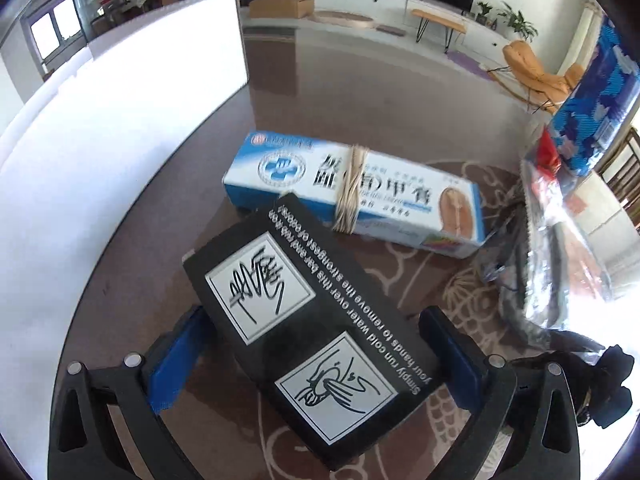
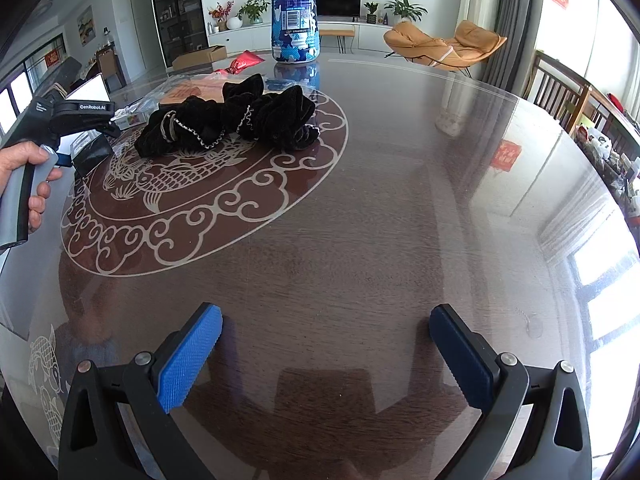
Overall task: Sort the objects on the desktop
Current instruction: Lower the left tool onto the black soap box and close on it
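Left claw clamped across a black box above the desk, long axis angled away toward a blue-white carton lying crosswise, right claw wide open, empty, over bare desk.

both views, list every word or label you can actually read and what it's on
"Simply run cold water over this bar and rub it on your hands to remove the strongest of odors!" on the black box between the left tongs.
"CenRobot.AI" on the left tongs' body, seen from the right wrist view.
Blue and white carton: large Chinese characters, blurred.
Blue bottle: barcode and fine print, too small.
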Motion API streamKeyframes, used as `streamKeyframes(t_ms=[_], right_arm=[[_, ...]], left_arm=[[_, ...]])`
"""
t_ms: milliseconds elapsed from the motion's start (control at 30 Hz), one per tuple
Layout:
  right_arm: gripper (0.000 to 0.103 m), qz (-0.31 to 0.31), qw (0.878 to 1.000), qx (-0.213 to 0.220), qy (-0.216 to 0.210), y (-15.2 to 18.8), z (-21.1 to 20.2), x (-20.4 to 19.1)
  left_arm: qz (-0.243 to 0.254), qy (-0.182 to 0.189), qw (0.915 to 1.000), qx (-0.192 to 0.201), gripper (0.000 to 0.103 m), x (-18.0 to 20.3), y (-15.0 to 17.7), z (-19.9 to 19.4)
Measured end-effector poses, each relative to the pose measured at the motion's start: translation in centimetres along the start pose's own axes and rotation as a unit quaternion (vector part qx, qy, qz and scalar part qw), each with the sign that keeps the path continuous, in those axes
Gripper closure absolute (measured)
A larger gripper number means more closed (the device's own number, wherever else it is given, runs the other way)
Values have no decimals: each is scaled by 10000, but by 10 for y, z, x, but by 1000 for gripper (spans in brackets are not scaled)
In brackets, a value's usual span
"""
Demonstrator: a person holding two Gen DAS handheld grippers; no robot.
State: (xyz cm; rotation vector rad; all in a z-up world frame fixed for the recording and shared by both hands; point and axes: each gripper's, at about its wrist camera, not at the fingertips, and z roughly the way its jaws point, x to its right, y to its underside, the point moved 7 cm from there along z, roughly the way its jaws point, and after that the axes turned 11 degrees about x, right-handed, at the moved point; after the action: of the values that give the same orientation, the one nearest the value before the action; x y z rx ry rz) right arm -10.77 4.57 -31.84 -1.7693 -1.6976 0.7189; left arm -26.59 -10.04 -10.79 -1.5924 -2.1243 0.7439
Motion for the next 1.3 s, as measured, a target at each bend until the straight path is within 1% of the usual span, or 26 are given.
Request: streamKeyframes(t_ms=[33,100,500,867,967,1067,1133,1167,1200,1300], right_arm=[[0,0,10000,-2,0,0,0,0],[0,1,10000,1,-1,0,0,0],[0,0,10000,0,0,0,0,0],[0,0,10000,0,0,0,1,0],[0,0,10000,0,0,0,1,0],[0,0,10000,0,0,0,1,0],[0,0,10000,0,0,0,1,0],[0,0,10000,0,0,0,1,1],[0,0,10000,0,0,0,1,0],[0,0,10000,0,0,0,1,0]], left_arm=[[49,-37,10000,50,0,1,1,-1],[-35,10,10000,86,0,-1,3,-2],[451,390,9980,220,0,-8,10,-7],[483,440,9972,370,0,-6,9,-4],[538,498,9968,328,0,-6,8,-2],[598,541,9966,191,0,-8,9,-4],[624,537,9964,201,0,-9,11,-6],[631,548,9962,250,4,-11,12,-10],[633,557,9959,326,14,-12,14,-13],[652,615,9946,525,33,-17,17,-23]])
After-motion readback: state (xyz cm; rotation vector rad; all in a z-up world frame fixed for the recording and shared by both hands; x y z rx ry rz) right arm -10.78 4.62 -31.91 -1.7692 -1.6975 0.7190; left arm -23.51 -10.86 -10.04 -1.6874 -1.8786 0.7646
